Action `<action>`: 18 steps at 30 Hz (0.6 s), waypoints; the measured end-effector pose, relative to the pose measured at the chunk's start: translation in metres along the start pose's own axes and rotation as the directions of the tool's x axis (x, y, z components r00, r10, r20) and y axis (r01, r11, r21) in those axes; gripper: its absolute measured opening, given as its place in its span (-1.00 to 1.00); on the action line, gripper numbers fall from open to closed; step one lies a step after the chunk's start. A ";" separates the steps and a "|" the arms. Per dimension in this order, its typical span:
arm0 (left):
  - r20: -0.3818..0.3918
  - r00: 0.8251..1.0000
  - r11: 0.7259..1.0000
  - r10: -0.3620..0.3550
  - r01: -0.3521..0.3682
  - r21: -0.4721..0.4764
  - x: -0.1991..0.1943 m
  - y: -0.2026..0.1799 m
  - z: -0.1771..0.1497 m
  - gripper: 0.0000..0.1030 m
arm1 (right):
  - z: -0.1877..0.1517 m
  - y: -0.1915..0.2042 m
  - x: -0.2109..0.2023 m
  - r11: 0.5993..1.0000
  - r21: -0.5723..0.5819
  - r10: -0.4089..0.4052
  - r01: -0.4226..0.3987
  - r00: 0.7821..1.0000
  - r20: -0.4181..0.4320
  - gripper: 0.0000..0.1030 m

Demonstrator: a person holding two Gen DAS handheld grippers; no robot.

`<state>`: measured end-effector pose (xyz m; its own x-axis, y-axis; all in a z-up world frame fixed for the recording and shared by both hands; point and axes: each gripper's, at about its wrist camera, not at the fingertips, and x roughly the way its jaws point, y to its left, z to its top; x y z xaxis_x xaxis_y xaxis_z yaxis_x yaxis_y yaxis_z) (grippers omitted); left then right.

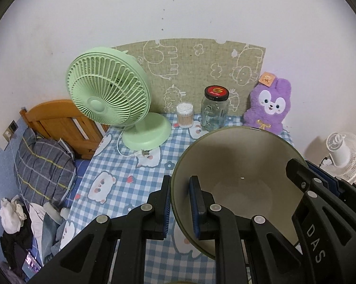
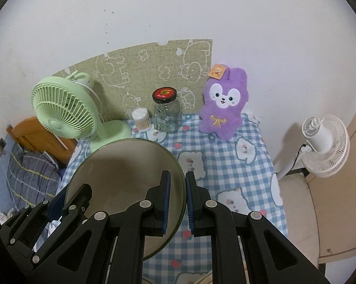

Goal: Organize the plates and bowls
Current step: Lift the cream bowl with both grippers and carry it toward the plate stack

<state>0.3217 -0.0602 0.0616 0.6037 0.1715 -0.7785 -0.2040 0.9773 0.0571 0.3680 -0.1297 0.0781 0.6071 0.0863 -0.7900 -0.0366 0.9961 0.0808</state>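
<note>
While both tools pinch the big green bowl (image 1: 239,165) by its opposite rims, it hangs above the bench (image 2: 237,170). The left tool (image 1: 180,203) is nearly closed on the left rim and the right tool (image 2: 178,201) is nearly closed on the right rim. I think both should keep equal height, so the bowl stays level. Behind stand the green fan (image 1: 111,94), the purple plush (image 2: 225,104), the glass jar (image 2: 166,111) and the cotton swabs (image 1: 184,114).

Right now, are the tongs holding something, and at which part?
Yes. Both hold the bowl by its rim: left tongs on its left edge, right tongs on its right edge.
</note>
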 end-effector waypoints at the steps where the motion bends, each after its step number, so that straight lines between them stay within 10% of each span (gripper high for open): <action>1: 0.000 1.000 1.000 -0.003 0.003 0.001 -0.003 0.001 -0.003 -0.77 | -0.003 0.001 -0.004 1.000 0.000 -0.003 0.003 1.000 0.002 -0.69; 18: 0.003 0.998 0.998 -0.057 0.057 0.040 -0.046 0.022 -0.063 -0.77 | -0.073 0.011 -0.056 0.998 0.043 -0.053 0.052 0.998 0.017 -0.69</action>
<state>0.2408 -0.0547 0.0596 0.6170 0.1156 -0.7784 -0.1381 0.9897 0.0375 0.2759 -0.1217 0.0789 0.6215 0.0335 -0.7827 0.0294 0.9974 0.0661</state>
